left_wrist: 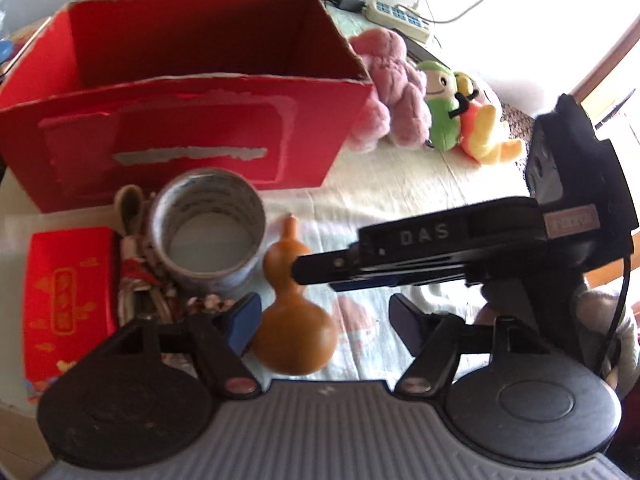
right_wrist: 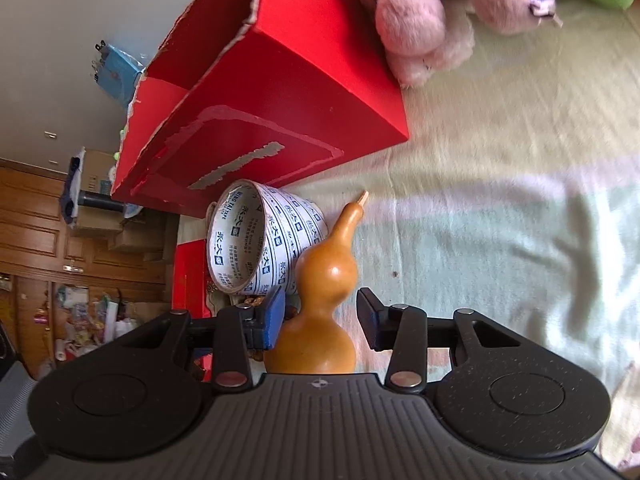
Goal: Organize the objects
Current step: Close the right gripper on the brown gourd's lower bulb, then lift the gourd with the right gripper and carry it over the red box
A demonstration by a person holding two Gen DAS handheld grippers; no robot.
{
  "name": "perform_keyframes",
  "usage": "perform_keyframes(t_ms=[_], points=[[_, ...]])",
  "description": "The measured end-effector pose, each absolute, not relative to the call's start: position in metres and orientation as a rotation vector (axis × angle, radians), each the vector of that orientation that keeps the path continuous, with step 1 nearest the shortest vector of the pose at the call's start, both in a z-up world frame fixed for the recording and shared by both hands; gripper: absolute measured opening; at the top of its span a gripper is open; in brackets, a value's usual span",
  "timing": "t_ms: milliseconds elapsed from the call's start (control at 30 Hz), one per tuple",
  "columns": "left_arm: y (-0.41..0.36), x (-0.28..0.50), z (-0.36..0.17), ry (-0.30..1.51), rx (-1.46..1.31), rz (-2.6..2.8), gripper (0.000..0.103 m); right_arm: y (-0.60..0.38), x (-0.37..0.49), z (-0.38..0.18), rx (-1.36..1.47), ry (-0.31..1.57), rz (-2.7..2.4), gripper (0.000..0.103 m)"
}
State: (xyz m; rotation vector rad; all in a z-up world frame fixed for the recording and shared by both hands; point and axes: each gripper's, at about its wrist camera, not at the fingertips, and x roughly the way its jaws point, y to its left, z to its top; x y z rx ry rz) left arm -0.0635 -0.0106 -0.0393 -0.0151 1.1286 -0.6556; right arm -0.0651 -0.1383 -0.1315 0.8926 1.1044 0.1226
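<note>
Straddling the gourd (right_wrist: pixel 320 304) with right gripper (right_wrist: pixel 322 316) fingers spread, left gripper (left_wrist: pixel 324 320) likewise spread beside it; closing off-centre on its smooth, rounded body could squirt it toward the tape roll (right_wrist: pixel 256 240).

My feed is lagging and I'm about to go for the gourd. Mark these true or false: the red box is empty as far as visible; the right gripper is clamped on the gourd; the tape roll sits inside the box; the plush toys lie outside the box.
1. Red box shows nothing inside: true.
2. Right gripper clamped on the gourd: false, its jaws stand open around it.
3. Tape roll inside the box: false, it sits in front.
4. Plush toys outside: true.
</note>
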Motion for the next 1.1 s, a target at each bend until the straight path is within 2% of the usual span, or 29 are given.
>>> perform_keyframes(t_ms=[333, 433, 500, 600, 800, 1100], points=[[-0.036, -0.048, -0.074, 1.209, 0.024, -0.644, 0.071, -0.146, -0.059, -0.150, 0.952, 1.148, 0.190, 0.045], [-0.038, -0.041, -0.082, 1.239, 0.001, -0.641, 0.067, -0.150, -0.061, -0.155, 0.972, 1.160, 0.191, 0.041], [-0.039, -0.041, -0.085, 1.253, -0.010, -0.637, 0.058, -0.156, -0.066, -0.155, 0.984, 1.157, 0.194, 0.041], [-0.048, -0.044, -0.083, 1.253, -0.021, -0.662, 0.054, -0.165, -0.075, -0.148, 0.949, 1.149, 0.185, 0.041], [-0.069, -0.056, -0.040, 1.143, -0.028, -0.780, 0.049, -0.203, -0.100, -0.109, 0.950, 1.061, 0.152, 0.041], [-0.070, -0.023, 0.061, 0.863, -0.087, -0.850, 0.049, -0.230, -0.081, 0.011, 0.698, 0.829, 0.190, 0.041]])
